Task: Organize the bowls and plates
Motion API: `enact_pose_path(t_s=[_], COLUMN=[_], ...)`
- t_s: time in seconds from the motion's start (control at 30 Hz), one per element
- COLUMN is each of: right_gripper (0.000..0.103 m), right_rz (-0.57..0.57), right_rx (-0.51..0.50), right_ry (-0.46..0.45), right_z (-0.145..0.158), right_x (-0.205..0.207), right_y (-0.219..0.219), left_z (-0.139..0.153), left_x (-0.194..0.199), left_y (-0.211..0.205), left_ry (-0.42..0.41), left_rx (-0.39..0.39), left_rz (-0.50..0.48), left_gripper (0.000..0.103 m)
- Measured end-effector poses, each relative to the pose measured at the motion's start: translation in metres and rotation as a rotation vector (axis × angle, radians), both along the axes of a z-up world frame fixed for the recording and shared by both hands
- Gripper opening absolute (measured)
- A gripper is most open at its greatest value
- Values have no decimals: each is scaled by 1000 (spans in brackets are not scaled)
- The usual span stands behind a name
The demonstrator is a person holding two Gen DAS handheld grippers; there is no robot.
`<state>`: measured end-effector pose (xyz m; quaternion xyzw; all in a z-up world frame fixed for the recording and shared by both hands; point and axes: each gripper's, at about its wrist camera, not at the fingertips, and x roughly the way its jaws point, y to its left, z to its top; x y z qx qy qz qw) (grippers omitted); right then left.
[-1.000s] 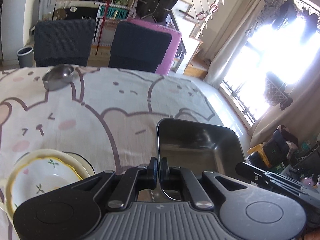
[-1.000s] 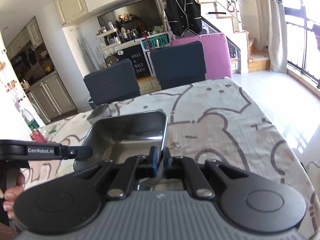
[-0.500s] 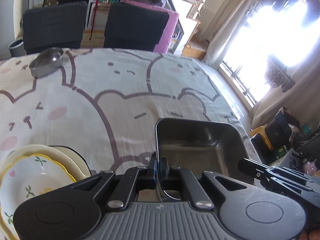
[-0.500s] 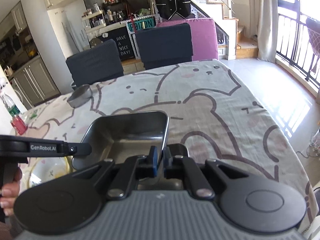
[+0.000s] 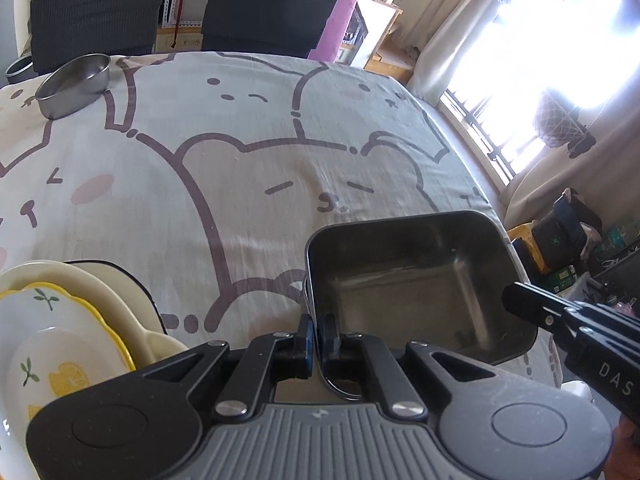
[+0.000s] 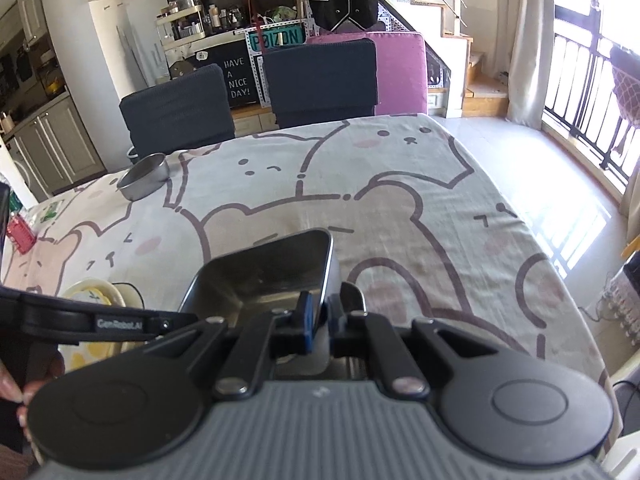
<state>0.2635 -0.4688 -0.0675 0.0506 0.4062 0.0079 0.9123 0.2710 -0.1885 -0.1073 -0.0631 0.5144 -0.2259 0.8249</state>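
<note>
The tray (image 5: 416, 280) has sunk toward the cloth (image 5: 260, 152), nearly set down at the near right. Both grippers, left (image 5: 316, 338) and right (image 6: 318, 318), pinch its rim. Plates (image 5: 60, 320) sit near left, bowl (image 5: 74, 84) far left.

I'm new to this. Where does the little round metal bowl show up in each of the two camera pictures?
Left wrist view: the round metal bowl sits far up at the upper left, on the tablecloth in front of a dark chair.
Right wrist view: the same bowl is left of centre, on the cloth below the dark chairs.
Shared landmark: the square metal tray gripped in both views.
</note>
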Motion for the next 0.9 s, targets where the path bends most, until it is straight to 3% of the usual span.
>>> enact_pose_path(t_s=[0.9], right_gripper=[8], right_rz=[-1], right_rx=[-87], right_ry=[166], right_z=[-38], right_x=[33], right_y=[-9], left_z=[-22], left_x=[4], left_y=[-19], left_ry=[53], left_rx=[52], left_rz=[-62], left_gripper=[7])
